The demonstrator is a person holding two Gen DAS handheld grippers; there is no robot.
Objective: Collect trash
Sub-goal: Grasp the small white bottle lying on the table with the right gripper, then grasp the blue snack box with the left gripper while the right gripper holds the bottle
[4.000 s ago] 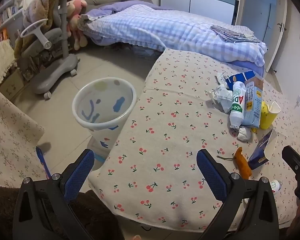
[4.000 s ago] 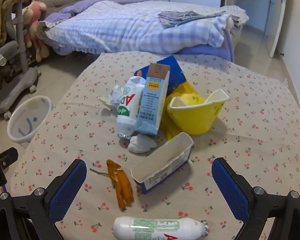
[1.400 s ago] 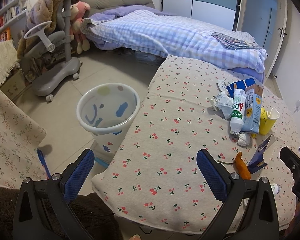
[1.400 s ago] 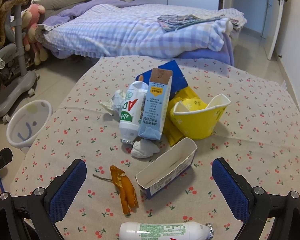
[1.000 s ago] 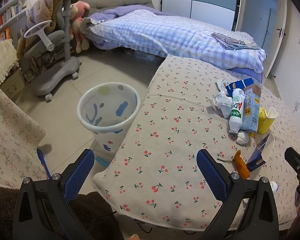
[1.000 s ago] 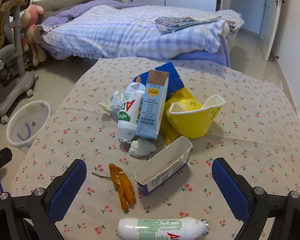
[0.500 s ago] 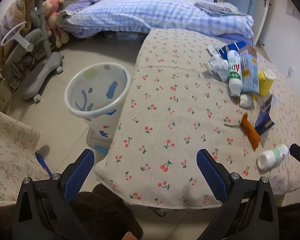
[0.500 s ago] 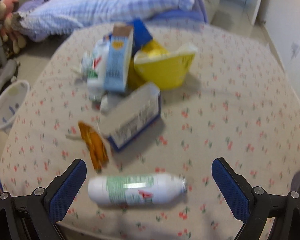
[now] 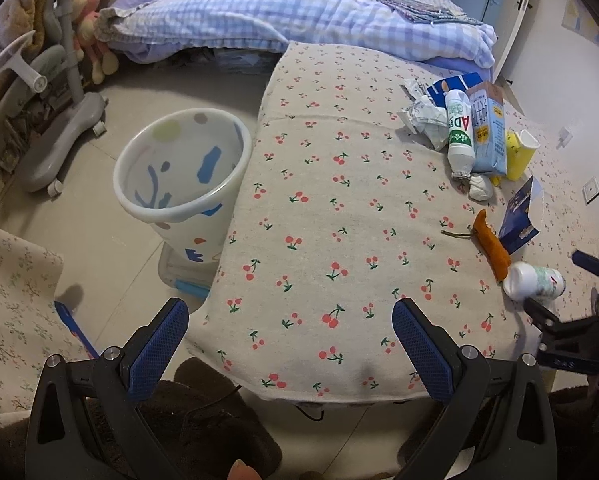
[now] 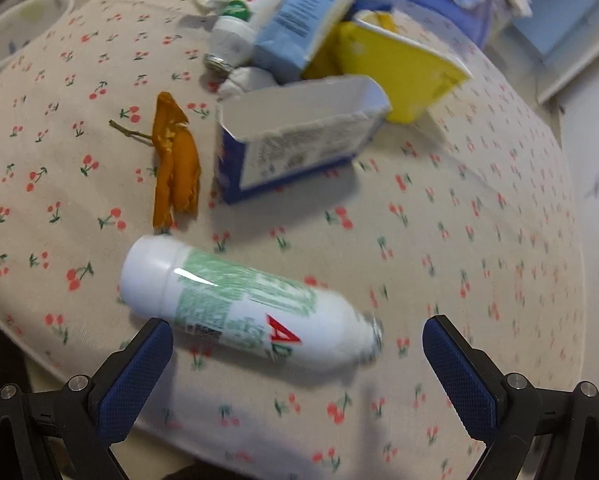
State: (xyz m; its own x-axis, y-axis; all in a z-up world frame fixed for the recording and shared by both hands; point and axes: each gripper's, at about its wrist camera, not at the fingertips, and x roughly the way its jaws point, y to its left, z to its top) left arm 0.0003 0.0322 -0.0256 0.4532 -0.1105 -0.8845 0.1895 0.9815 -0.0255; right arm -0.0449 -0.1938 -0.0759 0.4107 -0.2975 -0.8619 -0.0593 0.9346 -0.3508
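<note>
A white bottle with green print (image 10: 243, 304) lies on its side on the cherry-print tablecloth (image 10: 459, 216), also seen as the same bottle (image 9: 533, 281) in the left wrist view. My right gripper (image 10: 297, 354) is open, its blue pads just short of the bottle on either side. Beyond it lie an orange peel (image 10: 175, 168), an open blue-and-white carton (image 10: 299, 140), a yellow cup (image 10: 403, 68), a light blue carton (image 10: 303, 20) and a second bottle (image 10: 239, 28). My left gripper (image 9: 289, 346) is open over the table's near edge, beside the patterned white bin (image 9: 183, 188).
The bin stands on the floor against the table's left edge. A bed with a checked blue cover (image 9: 299, 20) lies behind the table. A grey chair base (image 9: 59, 136) stands at the left. Crumpled paper (image 9: 423, 116) sits by the trash pile.
My right gripper has dropped and moved in close over the lying white bottle, which now fills the space ahead of its pads. The left gripper has risen and tilted down over the table edge.
</note>
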